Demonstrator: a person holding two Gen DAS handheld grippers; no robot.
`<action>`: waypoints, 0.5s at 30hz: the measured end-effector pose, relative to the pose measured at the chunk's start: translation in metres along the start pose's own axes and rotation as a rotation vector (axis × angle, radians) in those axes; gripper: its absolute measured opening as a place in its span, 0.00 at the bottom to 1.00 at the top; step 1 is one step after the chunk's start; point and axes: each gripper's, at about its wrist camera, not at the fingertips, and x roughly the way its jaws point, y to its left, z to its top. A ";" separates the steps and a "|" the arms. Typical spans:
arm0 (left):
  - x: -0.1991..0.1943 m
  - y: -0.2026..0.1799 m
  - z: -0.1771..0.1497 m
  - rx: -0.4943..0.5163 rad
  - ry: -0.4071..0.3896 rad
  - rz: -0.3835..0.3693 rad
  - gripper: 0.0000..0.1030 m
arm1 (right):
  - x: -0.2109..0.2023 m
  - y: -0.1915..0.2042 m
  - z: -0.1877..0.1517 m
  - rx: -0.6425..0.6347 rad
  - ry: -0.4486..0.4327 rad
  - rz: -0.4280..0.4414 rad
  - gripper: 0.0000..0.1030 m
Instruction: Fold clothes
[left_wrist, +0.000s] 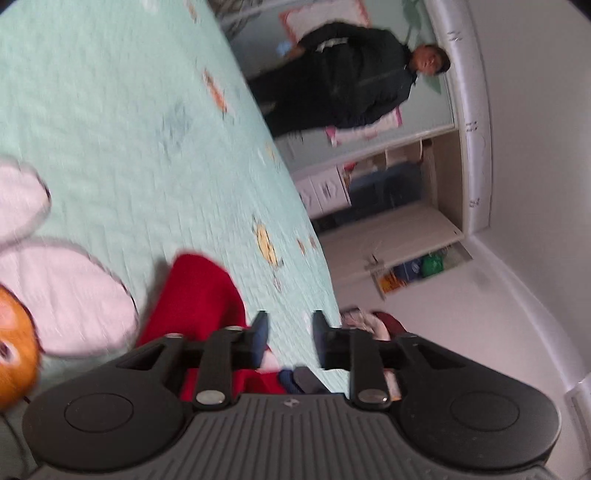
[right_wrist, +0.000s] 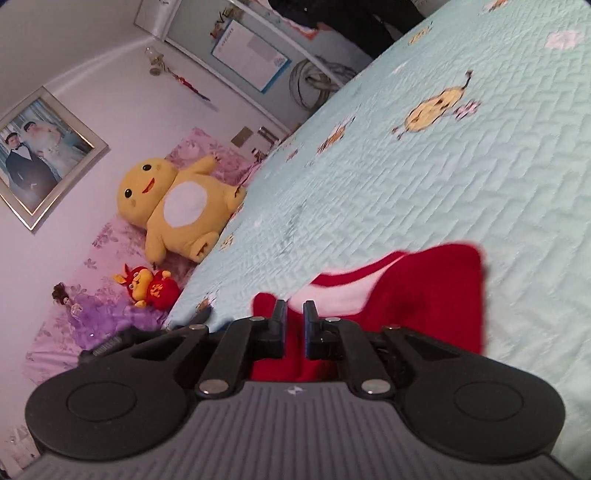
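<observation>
A red garment (right_wrist: 413, 295) lies on a bed (right_wrist: 461, 177) under a pale green quilted cover printed w/ small cartoon figures, as a person working two hand-held claws tends to the folding of clothes. In the right wrist view the garment sits at lower centre, a pinkish-white inner face (right_wrist: 332, 295) showing where one red edge is turned up. The right claw (right_wrist: 294, 325) is nearly pressed together, a narrow gap left between its fingers; red cloth fills that gap, but whether the fingers are truly pinching it can't be told. Held that low and close, it looks placed to take or carry an edge.

In the left wrist view, blurred & tilted, the left claw (left_wrist: 290, 339) is spread wide w/ nothing between its fingers, hovering over the bed beside the red garment at lower left centre. Dark blue cloth (left_wrist: 291, 380) peeks out below it, near the bed's edge. An empty, spread claw there would suit reaching for a second corner.

How far the folding stands isn't settled: the turned edge fits a fold under way or a garment merely rumpled.

Bkgd: a yellow plush toy (right_wrist: 181, 206) & small red plush (right_wrist: 147, 288) at left on a purple floral sheet, a framed photo (right_wrist: 37, 158) on the wall; a bystander in dark clothes (left_wrist: 351, 74) at upper centre-right.
</observation>
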 end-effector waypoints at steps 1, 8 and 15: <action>-0.003 -0.001 0.001 0.008 -0.016 0.007 0.32 | 0.003 0.003 -0.002 -0.004 0.009 0.007 0.26; 0.012 0.014 -0.005 -0.058 0.057 0.035 0.30 | 0.016 0.048 -0.020 -0.238 0.053 -0.112 0.36; 0.013 0.011 -0.006 -0.021 0.060 0.074 0.30 | 0.038 0.106 -0.055 -0.612 0.105 -0.308 0.48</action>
